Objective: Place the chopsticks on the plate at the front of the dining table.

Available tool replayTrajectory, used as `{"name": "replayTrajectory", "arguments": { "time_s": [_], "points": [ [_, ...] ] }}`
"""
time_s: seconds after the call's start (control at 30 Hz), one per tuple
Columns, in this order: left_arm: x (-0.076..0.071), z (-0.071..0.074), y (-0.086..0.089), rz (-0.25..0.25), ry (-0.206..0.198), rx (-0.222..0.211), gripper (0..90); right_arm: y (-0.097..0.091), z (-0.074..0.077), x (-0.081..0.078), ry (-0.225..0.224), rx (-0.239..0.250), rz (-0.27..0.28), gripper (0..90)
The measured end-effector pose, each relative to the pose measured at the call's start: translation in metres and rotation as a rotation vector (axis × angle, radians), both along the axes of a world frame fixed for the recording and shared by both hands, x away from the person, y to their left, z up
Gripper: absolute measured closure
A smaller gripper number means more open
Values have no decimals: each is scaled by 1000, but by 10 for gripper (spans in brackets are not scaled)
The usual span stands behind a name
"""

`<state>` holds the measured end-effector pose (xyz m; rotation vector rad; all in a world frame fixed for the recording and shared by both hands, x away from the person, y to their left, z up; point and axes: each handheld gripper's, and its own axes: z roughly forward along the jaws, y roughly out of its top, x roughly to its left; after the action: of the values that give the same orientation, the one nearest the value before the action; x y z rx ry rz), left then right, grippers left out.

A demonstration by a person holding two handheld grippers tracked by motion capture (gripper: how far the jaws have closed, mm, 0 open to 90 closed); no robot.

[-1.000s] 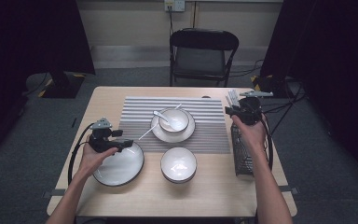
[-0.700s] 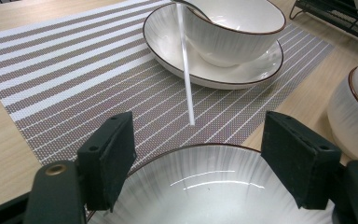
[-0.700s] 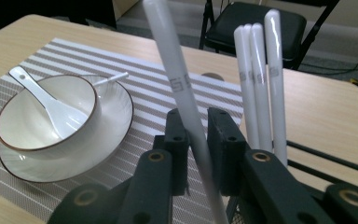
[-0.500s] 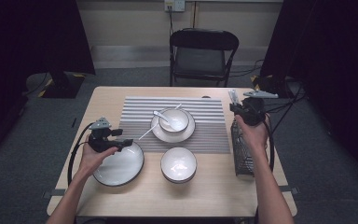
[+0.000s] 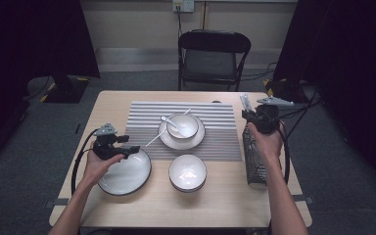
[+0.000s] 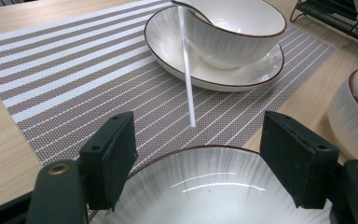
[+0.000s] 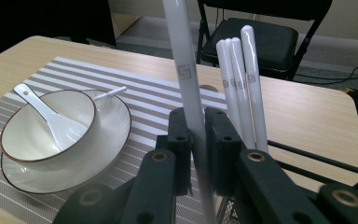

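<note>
The white chopstick [image 7: 186, 88] clamped in the right gripper [image 7: 199, 149] is a long, smooth, glossy stick with a small grey square mark printed partway up its shaft. It stands nearly upright between the two black jaws, which have just been closing and now press on it from both sides. Just beside it, three more white chopsticks [image 7: 240, 88] of the same make rise together out of a black wire cutlery rack [image 5: 254, 156], their rounded ends up and the same grey mark on each. From above, the right gripper [image 5: 260, 119] hovers over the far end of that rack, which sits at the right edge of the worktop [image 5: 127, 100].

Left of the rack lies a striped placemat [image 5: 142, 115]. On it, well apart from the rack, stands a small white bowl [image 5: 182, 125] on a saucer [image 5: 169, 139], with a white ceramic spoon [image 7: 44, 112] lying inside the bowl. A single white chopstick [image 6: 186, 65] leans on the saucer's rim and slants down over the mat toward the left. Nearer the person than the mat, and left of the rack, sits another white bowl [image 5: 188, 171].

Farthest from the rack, near the worktop's left side, a white plate with a dark rim [image 5: 127, 174] rests by the mat's corner. The left gripper [image 6: 198, 158] sits over its far edge with the jaws set wide apart, the plate's rim between them and the pads not pressing on it. Beyond the worktop stands a black folding chair [image 5: 213, 56].
</note>
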<state>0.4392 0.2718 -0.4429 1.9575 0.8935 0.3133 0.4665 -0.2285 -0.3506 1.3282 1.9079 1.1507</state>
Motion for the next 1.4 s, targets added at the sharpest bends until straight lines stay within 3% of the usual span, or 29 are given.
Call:
{"name": "replayTrajectory", "arguments": {
  "time_s": [0.3, 0.83, 1.4],
  "points": [
    [1, -1, 2, 0, 4, 1, 270, -1, 0, -5, -3, -32, -8, 827],
    [2, -2, 2, 8, 6, 8, 270, -19, 14, -13, -81, 76, -53, 848],
    [2, -2, 1, 3, 7, 6, 270, -20, 22, -19, -137, 76, -55, 849]
  ]
}}
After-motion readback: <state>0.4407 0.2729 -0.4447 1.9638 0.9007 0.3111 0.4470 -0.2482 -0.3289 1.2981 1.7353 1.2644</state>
